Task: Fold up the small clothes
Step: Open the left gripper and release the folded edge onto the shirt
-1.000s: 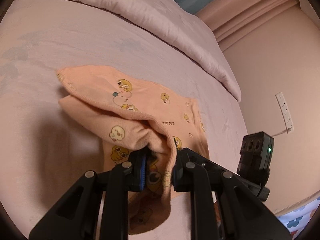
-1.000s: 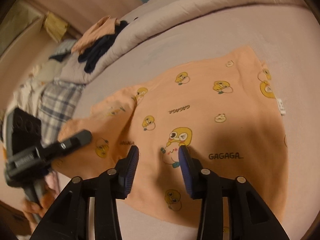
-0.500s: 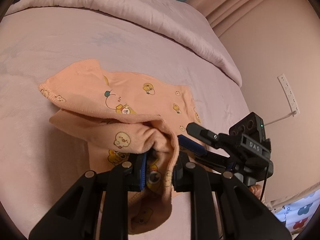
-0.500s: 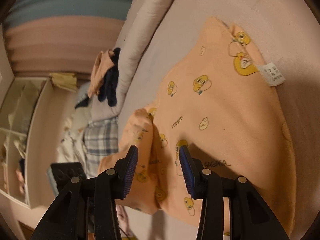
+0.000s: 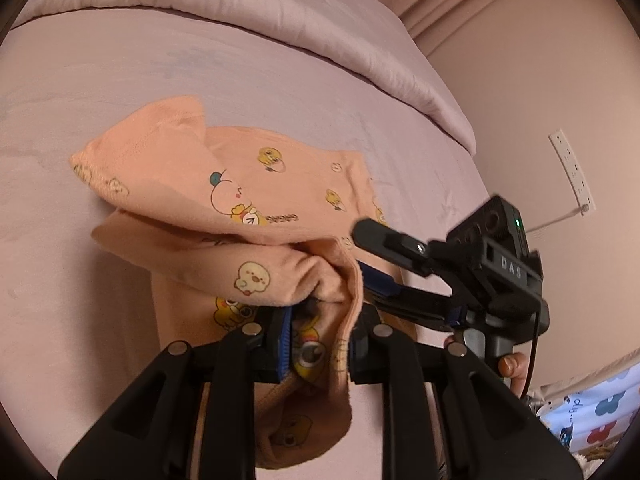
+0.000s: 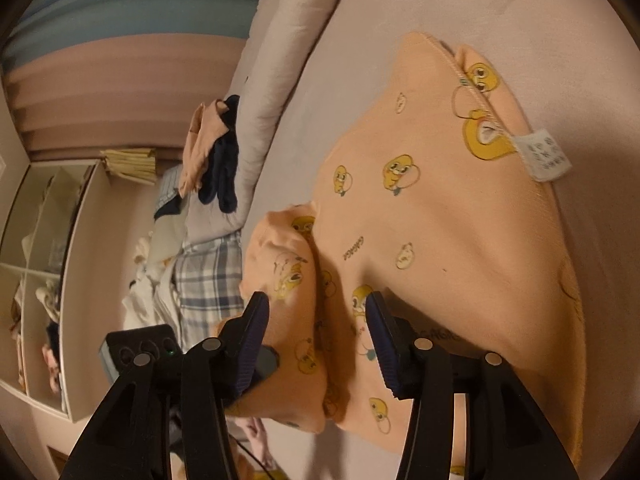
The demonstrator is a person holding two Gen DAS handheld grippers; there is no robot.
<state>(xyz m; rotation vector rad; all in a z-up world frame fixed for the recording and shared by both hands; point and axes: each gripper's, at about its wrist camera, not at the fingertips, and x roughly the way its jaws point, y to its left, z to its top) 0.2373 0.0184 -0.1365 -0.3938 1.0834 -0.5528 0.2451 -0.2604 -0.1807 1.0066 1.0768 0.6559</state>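
Note:
An orange garment (image 5: 256, 184) printed with yellow ducks lies on the pink bed sheet (image 5: 100, 80), partly folded over itself. My left gripper (image 5: 320, 344) is shut on a bunched fold of it and holds that fold lifted. My right gripper (image 5: 364, 256) reaches in from the right, close beside that fold. In the right wrist view the right gripper (image 6: 318, 316) straddles the garment (image 6: 440, 220) near a folded-in sleeve (image 6: 280, 264). Its jaws are opening, with cloth between them and the pads apart from it. A white care label (image 6: 542, 154) sticks out at the far edge.
A rolled pink duvet (image 5: 280, 12) runs along the back of the bed. A pile of clothes (image 6: 212, 152) and a plaid fabric (image 6: 208, 280) lie past the bed's end, near open shelves (image 6: 40, 280). A power strip (image 5: 572, 176) hangs on the wall.
The right gripper has rolled and come in close to the left gripper's fold, and its fingers have spread wider. The left gripper has carried its fold sideways over the garment.

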